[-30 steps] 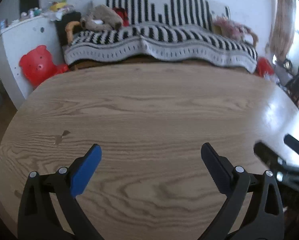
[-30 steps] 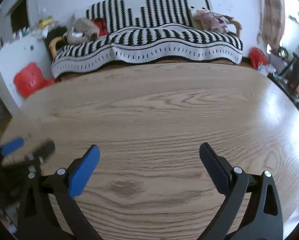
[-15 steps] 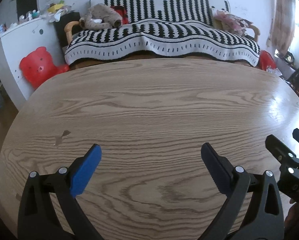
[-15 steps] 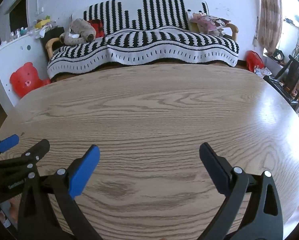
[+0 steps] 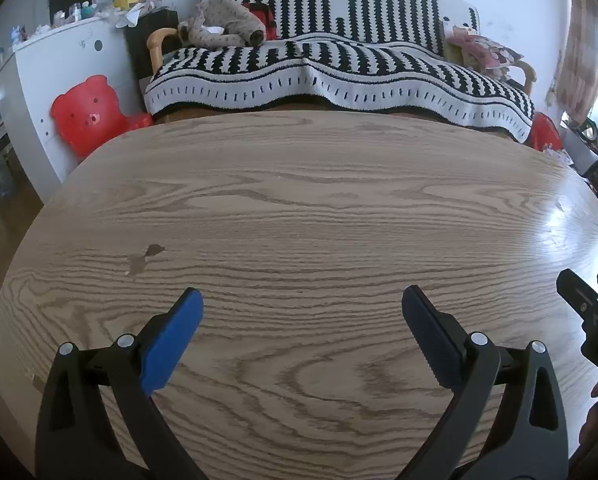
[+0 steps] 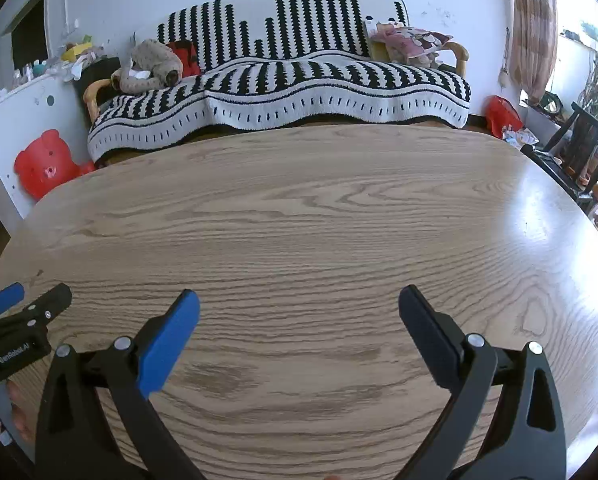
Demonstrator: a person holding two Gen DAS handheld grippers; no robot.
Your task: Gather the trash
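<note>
My left gripper [image 5: 301,316] is open and empty, held low over the near part of a bare oval wooden table [image 5: 299,208]. My right gripper [image 6: 299,316] is open and empty too, over the same table [image 6: 299,220] to the right of the left one. Each gripper shows at the edge of the other's view: the right one in the left wrist view [image 5: 591,300], the left one in the right wrist view [image 6: 23,304]. No trash shows on the table in either view.
A small dark stain [image 5: 143,258] marks the tabletop at left. Behind the table stands a sofa with a black-and-white striped blanket [image 5: 331,68] and a stuffed toy [image 5: 223,20]. A red bear-shaped stool [image 5: 87,114] and a white cabinet [image 5: 51,68] stand at left, dark chairs [image 6: 579,148] at right.
Both grippers have stayed open over the table while the views shifted a little. The right gripper now sits lower at the right edge of the left wrist view.
</note>
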